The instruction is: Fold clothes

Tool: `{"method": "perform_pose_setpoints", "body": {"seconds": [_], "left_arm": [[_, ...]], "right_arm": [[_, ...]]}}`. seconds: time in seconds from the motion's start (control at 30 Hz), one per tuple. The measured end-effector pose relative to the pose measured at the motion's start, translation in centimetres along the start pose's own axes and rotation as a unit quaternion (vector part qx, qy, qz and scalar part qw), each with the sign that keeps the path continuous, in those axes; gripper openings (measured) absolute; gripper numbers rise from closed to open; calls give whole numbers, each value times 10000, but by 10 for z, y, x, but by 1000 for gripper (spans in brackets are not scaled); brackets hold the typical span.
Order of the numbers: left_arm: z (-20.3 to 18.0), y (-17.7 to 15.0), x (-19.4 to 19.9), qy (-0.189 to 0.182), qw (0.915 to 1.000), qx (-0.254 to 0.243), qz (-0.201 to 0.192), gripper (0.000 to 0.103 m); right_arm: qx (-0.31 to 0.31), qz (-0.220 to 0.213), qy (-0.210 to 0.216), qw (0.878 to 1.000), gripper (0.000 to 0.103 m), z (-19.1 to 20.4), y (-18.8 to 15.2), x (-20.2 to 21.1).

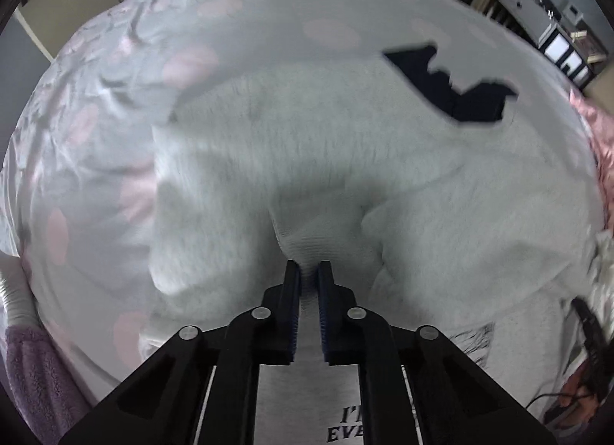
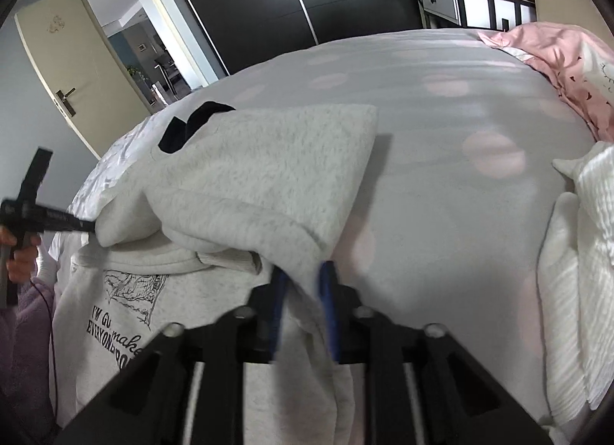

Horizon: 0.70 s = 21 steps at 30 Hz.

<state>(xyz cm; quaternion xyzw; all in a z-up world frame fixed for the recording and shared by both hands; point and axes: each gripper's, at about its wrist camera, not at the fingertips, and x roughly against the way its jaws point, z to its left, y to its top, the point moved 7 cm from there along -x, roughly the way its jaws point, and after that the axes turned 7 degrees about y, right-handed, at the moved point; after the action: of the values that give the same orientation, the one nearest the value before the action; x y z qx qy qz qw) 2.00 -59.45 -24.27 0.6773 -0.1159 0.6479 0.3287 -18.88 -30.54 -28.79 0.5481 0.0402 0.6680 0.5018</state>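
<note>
The left gripper [image 1: 308,272] is clamped on a pinched ridge of the grey sweatshirt [image 1: 345,161], its jaws nearly together with fabric bunched between them. The right gripper [image 2: 303,276] also grips the sweatshirt, at a folded edge running between its blue pads [image 2: 326,291]. Both holds sit at the near end of the sweatshirt, which lies across the bed [image 2: 441,118] with its far half doubled back toward the printed chest [image 2: 119,322]. A dark garment [image 2: 192,126] shows just past the sweatshirt's far left corner, and a white pile [image 2: 575,253] lies to its right. The likely trouble is in the grip: each pinch seems to take only a thin bite of thick fleece, so a quick pull could let one side slip and skew the fold. Dragging the sweatshirt farther could also catch the dark garment, or rumple the bed cover beneath.
</note>
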Motion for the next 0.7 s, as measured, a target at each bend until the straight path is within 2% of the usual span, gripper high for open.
{"method": "perform_pose_setpoints", "body": {"seconds": [0.1,0.2,0.33,0.47,0.6,0.67,0.7], "left_arm": [[1,17,26,14,9997,22,-251,6],[5,27,35,200,9992,-38,-335,6],[20,10,7,713,9974,-114,-28,5],[34,-16,-23,938,9950,-109,331,5],[31,-26,-25,791,9958,-192,407,7],[24,-25,-20,649,9967,-279,387,9],[19,-23,-17,574,9973,-313,341,18]], "right_arm": [[79,-203,-109,9997,7,1,4,17],[242,-98,-385,9989,6,4,5,20],[638,376,-865,9935,6,5,-9,8],[273,689,-706,9947,6,-10,-18,-1],[-36,934,-488,9944,10,-17,-23,2],[-126,1075,-631,9921,11,-21,-27,8],[-172,1128,-698,9910,11,-24,-29,10]]}}
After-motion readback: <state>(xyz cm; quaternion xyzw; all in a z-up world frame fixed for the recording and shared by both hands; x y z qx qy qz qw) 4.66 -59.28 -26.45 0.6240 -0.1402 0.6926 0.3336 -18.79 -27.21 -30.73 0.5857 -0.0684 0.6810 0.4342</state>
